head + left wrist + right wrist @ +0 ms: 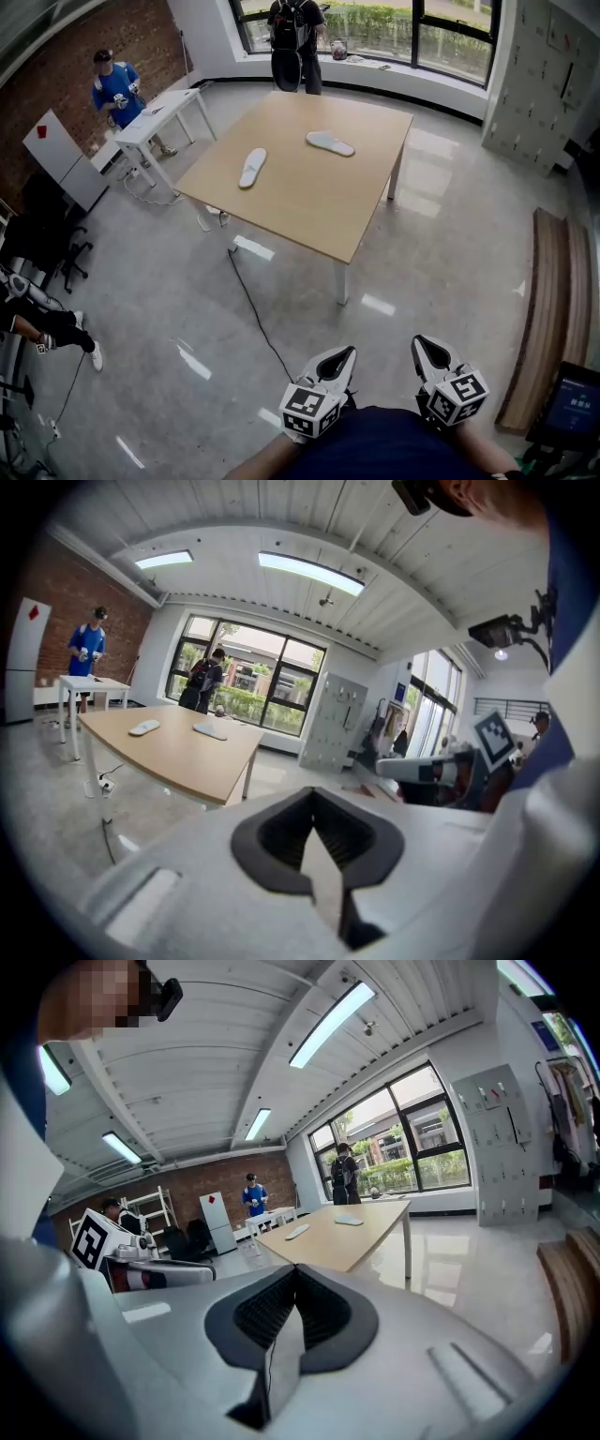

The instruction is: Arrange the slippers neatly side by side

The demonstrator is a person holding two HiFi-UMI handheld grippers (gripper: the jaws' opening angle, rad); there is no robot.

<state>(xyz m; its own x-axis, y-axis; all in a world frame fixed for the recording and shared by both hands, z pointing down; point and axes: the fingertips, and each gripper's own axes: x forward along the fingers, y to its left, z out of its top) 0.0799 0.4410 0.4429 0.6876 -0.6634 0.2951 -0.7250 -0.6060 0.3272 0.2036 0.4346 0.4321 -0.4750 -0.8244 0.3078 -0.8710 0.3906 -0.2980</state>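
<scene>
Two pale slippers lie apart on the wooden table (pixel 309 202): one (pixel 252 168) near its left edge, the other (pixel 330 142) toward the far side, at an angle to the first. Both grippers hang low in the head view, close to my body and far from the table. My left gripper (pixel 342 358) is shut with nothing in it, and so is my right gripper (pixel 427 347). The left gripper view shows its shut gripper (pixel 317 841) with both slippers (pixel 144 727) (pixel 210 730) far off. In the right gripper view the shut gripper (pixel 292 1312) points toward the table and the slippers (pixel 297 1231) (pixel 348 1220).
A black cable (pixel 253 309) runs across the grey floor from the table toward me. A white side table (pixel 164 112) and a person in blue (pixel 117 89) are at the left. Another person (pixel 295 37) stands by the windows. A wooden bench (pixel 553 309) lines the right.
</scene>
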